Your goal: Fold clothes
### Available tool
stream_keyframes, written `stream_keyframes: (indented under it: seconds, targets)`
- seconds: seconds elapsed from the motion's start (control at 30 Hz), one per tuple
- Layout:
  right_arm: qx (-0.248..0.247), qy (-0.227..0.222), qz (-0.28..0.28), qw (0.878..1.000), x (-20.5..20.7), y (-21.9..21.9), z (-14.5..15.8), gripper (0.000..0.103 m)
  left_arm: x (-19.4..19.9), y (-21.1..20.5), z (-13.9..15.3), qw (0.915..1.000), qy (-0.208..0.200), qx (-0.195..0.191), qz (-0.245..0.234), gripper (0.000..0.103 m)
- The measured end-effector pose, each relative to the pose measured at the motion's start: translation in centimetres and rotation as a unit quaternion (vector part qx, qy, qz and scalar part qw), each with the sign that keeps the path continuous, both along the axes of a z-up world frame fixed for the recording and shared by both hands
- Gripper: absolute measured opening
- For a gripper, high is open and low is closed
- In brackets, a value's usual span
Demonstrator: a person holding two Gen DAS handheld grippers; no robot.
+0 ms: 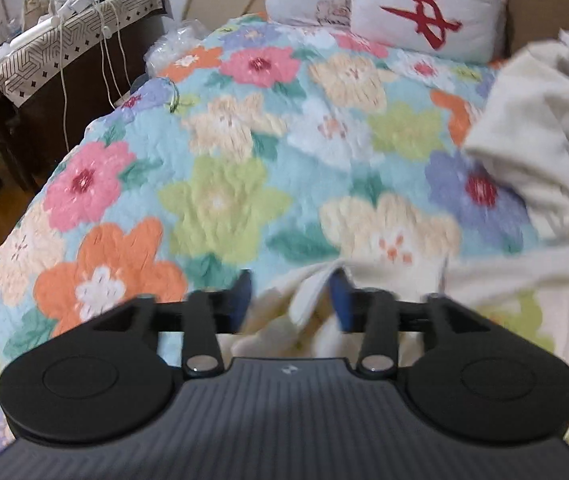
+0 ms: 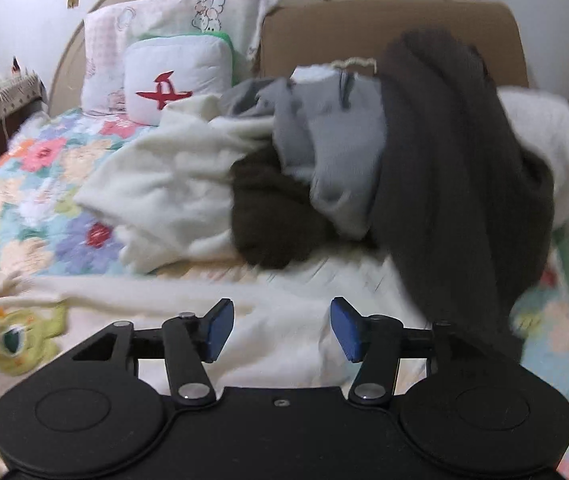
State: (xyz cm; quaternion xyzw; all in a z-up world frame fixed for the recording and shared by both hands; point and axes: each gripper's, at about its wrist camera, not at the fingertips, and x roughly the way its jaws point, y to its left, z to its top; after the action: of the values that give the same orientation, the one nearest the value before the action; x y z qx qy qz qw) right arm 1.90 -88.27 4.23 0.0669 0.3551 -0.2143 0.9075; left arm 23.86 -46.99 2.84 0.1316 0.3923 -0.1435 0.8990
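Clothes (image 2: 324, 152) pile blurred; lower layers likely hidden.

A cream garment (image 2: 284, 320) lies spread flat on the bed — behind it, a rumpled heap of clothes (image 2: 364, 160).

Bed with floral quilt (image 1: 244, 152) ahead of tongs, two pillows (image 2: 180, 76) against tan curved headboard (image 2: 364, 20). Dark side table (image 1: 84, 80) far left, white wall (image 2: 16, 20) behind.

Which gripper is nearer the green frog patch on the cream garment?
Left. The left gripper sits over the cream garment beside the frog patch; the right gripper hovers further along it.
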Motion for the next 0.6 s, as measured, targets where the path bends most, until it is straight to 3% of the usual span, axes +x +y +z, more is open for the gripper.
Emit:
stream_keyframes:
  seconds: [0.17, 0.27, 0.4, 0.47, 0.6]
  targets:
    - [0.075, 0.004, 0.035, 0.997, -4.3, 4.1, -2.1, 0.059, -1.5, 1.1, -2.1, 0.9987, 0.040, 0.033, -0.003, 0.066]
    - [0.101, 0.015, 0.074, 0.992, -5.6, 7.9, -3.0, 0.059, -5.4, 3.7, -2.2, 0.9971, 0.075, -0.003, -0.010, 0.069]
    - [0.124, 0.020, 0.132, 0.983, -6.5, 13.6, -3.9, 0.059, -8.6, 5.0, -2.7, 0.9911, 0.106, -0.046, -0.066, 0.075]
    - [0.128, 0.032, 0.166, 0.977, -6.9, 16.4, -4.3, 0.060, -10.2, 5.1, -3.4, 0.9905, 0.102, -0.034, -0.086, 0.082]
    - [0.109, 0.055, 0.197, 0.973, -8.5, 20.4, -4.7, 0.065, -12.5, 4.5, -5.6, 0.9865, 0.112, 0.012, -0.119, 0.084]
